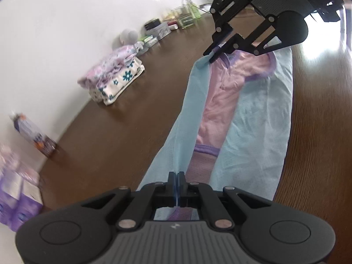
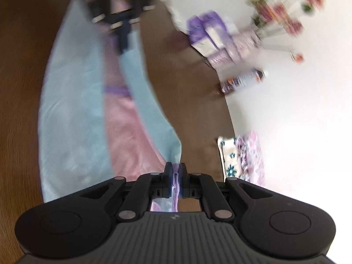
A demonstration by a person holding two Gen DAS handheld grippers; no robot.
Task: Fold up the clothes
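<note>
A light blue garment (image 1: 259,118) with a pink front and purple trim lies lengthwise on the brown wooden table (image 1: 123,123). One long edge of it is lifted and folded over toward the pink middle. My left gripper (image 1: 178,176) is shut on the blue edge at one end. At the far end the right gripper (image 1: 212,56) pinches the same edge near the purple collar. In the right wrist view the garment (image 2: 72,110) stretches away from my right gripper (image 2: 176,169), shut on purple and blue cloth, to the blurred left gripper (image 2: 122,44).
A folded floral pile (image 1: 114,77) sits by the white wall. A bottle (image 1: 33,136) and purple packets (image 1: 15,200) stand at the table's left; jars and boxes (image 1: 173,22) line the far edge. In the right wrist view, artificial flowers (image 2: 283,8) are blurred.
</note>
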